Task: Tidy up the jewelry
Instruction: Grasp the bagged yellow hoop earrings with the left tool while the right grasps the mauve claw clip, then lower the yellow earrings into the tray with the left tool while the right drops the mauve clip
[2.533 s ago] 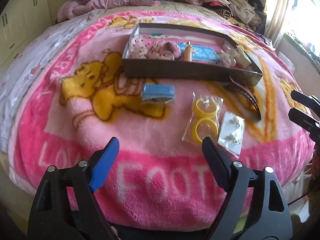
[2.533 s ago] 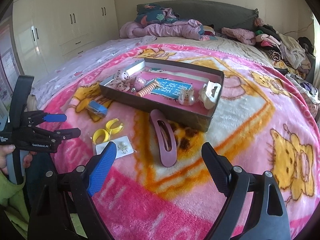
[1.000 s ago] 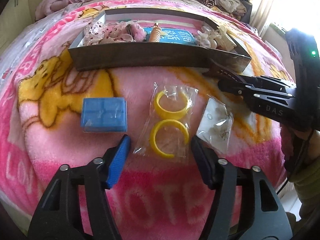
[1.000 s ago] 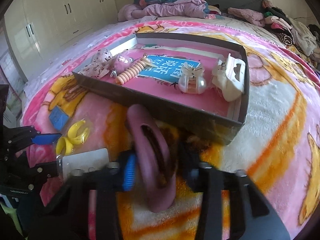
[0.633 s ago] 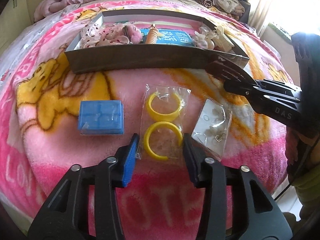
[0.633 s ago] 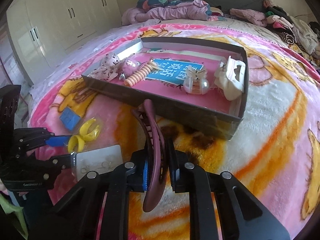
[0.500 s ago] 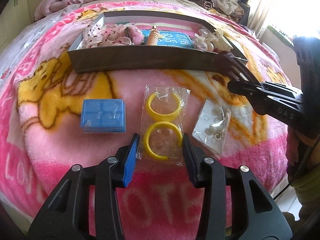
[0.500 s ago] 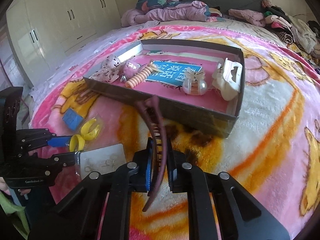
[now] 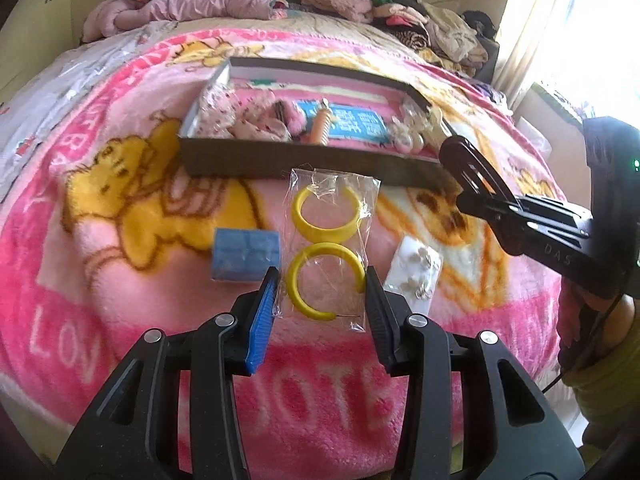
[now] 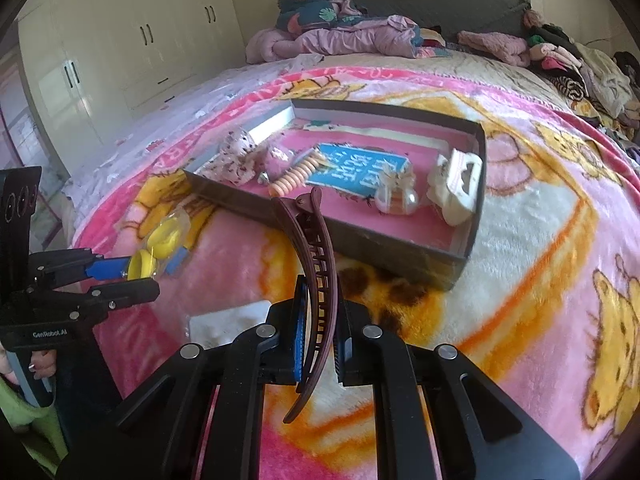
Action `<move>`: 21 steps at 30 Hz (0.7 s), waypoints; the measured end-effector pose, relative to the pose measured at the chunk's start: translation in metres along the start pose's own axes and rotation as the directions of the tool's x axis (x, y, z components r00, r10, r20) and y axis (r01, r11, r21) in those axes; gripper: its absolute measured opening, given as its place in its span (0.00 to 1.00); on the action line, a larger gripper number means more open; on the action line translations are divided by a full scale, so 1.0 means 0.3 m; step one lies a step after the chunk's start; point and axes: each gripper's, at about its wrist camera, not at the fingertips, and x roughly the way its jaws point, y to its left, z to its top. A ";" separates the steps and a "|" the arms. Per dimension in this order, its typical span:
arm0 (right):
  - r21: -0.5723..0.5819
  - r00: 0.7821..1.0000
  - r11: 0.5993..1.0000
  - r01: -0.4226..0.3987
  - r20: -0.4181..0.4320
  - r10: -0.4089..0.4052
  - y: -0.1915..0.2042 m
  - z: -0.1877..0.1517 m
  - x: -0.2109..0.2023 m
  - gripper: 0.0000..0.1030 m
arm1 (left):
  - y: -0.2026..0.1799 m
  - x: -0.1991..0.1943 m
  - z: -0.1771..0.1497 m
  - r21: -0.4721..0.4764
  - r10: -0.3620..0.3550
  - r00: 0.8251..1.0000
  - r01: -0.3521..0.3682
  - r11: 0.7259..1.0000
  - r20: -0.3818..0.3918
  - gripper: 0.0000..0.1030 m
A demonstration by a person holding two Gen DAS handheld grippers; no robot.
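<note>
My left gripper (image 9: 322,304) is shut on a clear bag of yellow hoop earrings (image 9: 326,246) and holds it lifted above the pink blanket; the bag also shows in the right wrist view (image 10: 160,240). My right gripper (image 10: 320,312) is shut on a long maroon hair clip (image 10: 316,272), raised in front of the shallow brown tray (image 10: 400,252). The tray (image 9: 280,164) holds hair ties, a blue card, a white claw clip (image 10: 456,184) and other small pieces.
A blue box (image 9: 245,254) and a white earring card (image 9: 414,276) lie on the blanket (image 9: 120,240) in front of the tray. Piled clothes (image 9: 400,12) line the far side of the bed. White wardrobes (image 10: 120,48) stand to the left.
My left gripper closed on the earring bag and lifted it off the blanket. My right gripper closed on the maroon hair clip and raised it toward the tray.
</note>
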 end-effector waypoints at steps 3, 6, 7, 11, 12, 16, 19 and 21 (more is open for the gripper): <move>-0.007 1.000 1.000 -0.006 0.004 0.006 0.017 0.020 -0.001 0.11 | 0.021 -0.015 0.019 -0.018 0.000 1.000 0.000 1.000 0.013 0.32; -0.017 1.000 1.000 -0.010 0.007 0.010 0.032 0.041 0.004 0.11 | 0.038 -0.026 0.040 -0.031 0.002 1.000 -0.002 1.000 0.023 0.32; -0.017 1.000 1.000 -0.013 0.009 0.013 0.036 0.049 0.006 0.11 | 0.041 -0.029 0.046 -0.034 0.002 1.000 -0.001 0.999 0.026 0.32; -0.019 1.000 1.000 -0.021 0.016 0.021 0.043 0.074 0.012 0.11 | 0.053 -0.043 0.078 -0.042 0.008 0.999 -0.006 0.999 0.043 0.32; -0.020 1.000 1.000 -0.021 0.019 0.021 0.045 0.080 0.013 0.11 | 0.056 -0.044 0.090 -0.043 0.010 0.999 -0.008 0.999 0.047 0.32; -0.017 0.999 1.000 -0.026 0.033 0.027 0.043 0.114 0.017 0.11 | 0.055 -0.046 0.122 -0.041 0.014 0.998 -0.012 0.999 0.058 0.33; -0.009 0.999 1.000 -0.027 0.045 0.028 0.031 0.141 0.020 0.11 | 0.054 -0.044 0.146 -0.043 0.017 0.998 -0.015 0.999 0.064 0.33; -0.003 0.998 1.000 -0.024 0.052 0.024 0.021 0.153 0.022 0.11 | 0.055 -0.038 0.164 -0.054 0.015 0.998 -0.012 0.998 0.065 0.33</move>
